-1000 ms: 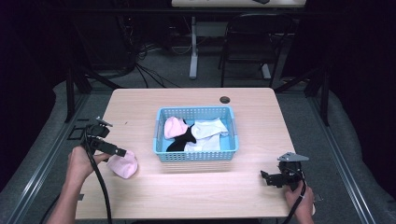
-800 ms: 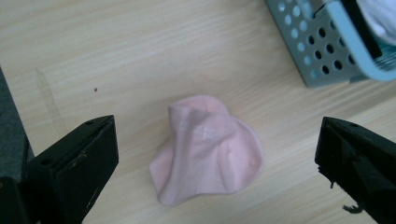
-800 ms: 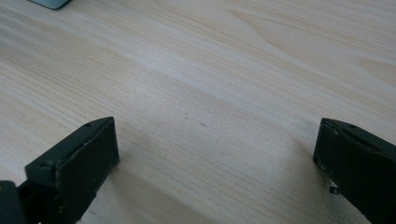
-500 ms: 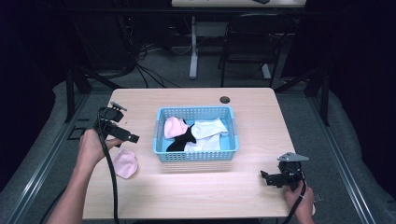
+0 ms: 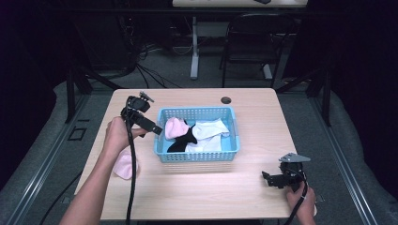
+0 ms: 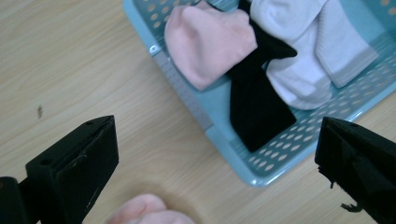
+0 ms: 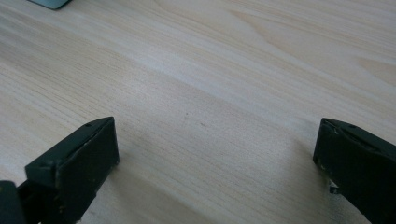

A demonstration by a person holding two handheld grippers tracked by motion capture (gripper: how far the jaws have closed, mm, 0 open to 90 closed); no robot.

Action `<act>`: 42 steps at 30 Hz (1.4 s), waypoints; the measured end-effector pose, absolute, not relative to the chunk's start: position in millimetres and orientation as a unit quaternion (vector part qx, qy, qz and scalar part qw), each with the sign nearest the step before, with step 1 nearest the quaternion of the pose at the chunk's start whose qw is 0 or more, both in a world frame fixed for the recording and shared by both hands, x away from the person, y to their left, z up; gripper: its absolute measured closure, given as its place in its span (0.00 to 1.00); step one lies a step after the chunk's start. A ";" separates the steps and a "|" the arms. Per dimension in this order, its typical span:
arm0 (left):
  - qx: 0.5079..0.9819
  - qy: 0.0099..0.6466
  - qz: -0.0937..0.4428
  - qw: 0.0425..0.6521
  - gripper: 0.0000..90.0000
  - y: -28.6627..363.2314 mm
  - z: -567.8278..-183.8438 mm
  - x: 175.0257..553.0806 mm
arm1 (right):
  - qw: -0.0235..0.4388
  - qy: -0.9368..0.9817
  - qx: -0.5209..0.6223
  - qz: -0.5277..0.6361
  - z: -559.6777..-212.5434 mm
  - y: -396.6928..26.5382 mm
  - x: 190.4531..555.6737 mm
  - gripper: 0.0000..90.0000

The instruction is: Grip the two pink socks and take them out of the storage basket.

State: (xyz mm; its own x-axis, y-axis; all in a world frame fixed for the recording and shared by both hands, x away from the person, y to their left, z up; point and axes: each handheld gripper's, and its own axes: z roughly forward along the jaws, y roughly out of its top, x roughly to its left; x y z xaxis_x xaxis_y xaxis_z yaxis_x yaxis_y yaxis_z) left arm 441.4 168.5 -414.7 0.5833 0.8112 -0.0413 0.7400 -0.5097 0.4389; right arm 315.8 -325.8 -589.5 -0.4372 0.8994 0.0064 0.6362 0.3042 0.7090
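High view: my left gripper (image 5: 155, 129) is up over the table (image 5: 253, 117), at the left rim of the blue basket (image 5: 197, 157), jaws pointing at it. One pink sock (image 5: 123, 165) lies flat on the table, just left of the basket's near-left corner and partly under my left forearm. Inside the basket: another pink sock (image 5: 173, 127) at the left end, a black sock (image 5: 185, 139) beside it, white socks (image 5: 209, 133) to the right. My right gripper (image 5: 268, 178) sits low near the front-right corner of the table, well apart from the basket. Small dark round spot (image 5: 226, 100) on the far table edge, can't tell what it is.

Left gripper view: jaws spread wide, nothing between them. Basket corner (image 6: 261, 172) lies ahead between the jaws. The pink sock in it (image 6: 205, 44) touches the black sock (image 6: 254, 107), which lies over the white socks (image 6: 303, 51). Tip of the loose pink sock (image 6: 149, 212) is at the bottom, on bare wood outside the basket, near my left jaw.

Right gripper view: jaws spread wide, empty, bare wood (image 7: 210, 93) below. Sliver of the basket (image 7: 51, 3) at the top-left corner.
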 end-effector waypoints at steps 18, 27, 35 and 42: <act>0.879 0.426 0.044 0.208 0.00 106.8 -443.6 479.2 | 0.201 0.782 0.491 0.327 -589.5 -325.8 315.8 0.00; 0.884 0.426 0.025 0.192 0.01 88.5 -466.5 495.9 | 0.201 0.782 0.491 0.327 -589.5 -325.8 315.8 0.00; 0.883 0.432 0.032 0.178 0.07 78.3 -484.0 508.0 | 0.201 0.782 0.491 0.327 -589.6 -325.7 315.7 0.00; 0.880 0.448 0.031 0.158 0.18 76.4 -499.3 517.9 | 0.201 0.782 0.491 0.327 -589.6 -325.8 315.8 0.00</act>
